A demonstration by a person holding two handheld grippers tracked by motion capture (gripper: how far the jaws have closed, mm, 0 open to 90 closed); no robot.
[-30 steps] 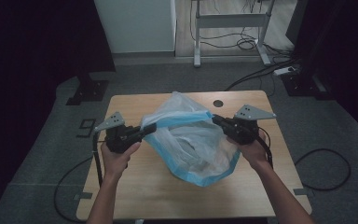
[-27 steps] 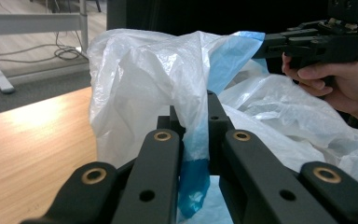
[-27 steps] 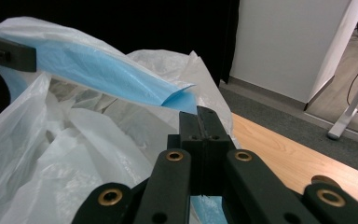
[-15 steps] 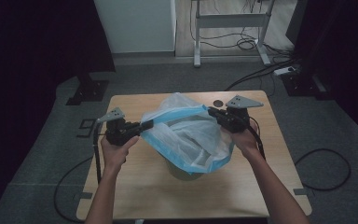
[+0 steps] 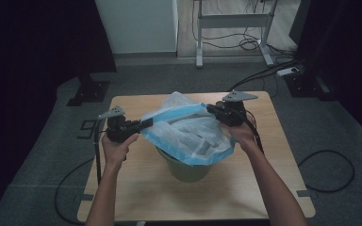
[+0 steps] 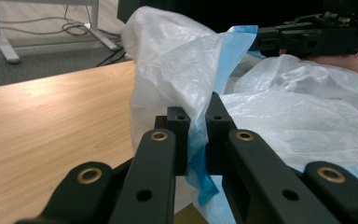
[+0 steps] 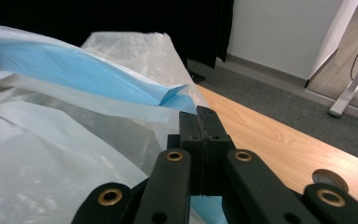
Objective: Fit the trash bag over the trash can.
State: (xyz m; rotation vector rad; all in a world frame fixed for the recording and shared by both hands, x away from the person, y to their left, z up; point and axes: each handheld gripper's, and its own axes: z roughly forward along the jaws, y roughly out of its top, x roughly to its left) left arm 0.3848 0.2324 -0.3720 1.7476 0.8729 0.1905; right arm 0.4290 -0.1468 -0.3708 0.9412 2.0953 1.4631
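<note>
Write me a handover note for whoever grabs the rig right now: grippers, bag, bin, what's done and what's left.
Left gripper: shut on the bag's blue rim.
Right gripper: shut on the opposite rim.
Bag: stretched open between both grippers, held over the green bin at the middle of the table.
Done: mouth spread and positioned above the bin.
Left: likely lower it, tuck the bag in, fold the rim over the bin's edge, release.

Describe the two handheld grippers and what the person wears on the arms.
Both grippers are black. The left gripper and right gripper each carry a grey three-cornered plate on top and trail a dark cable. Each claw has flat black links with brass-coloured pivot rings. The forearms are bare: no sleeves or gloves visible.
</note>
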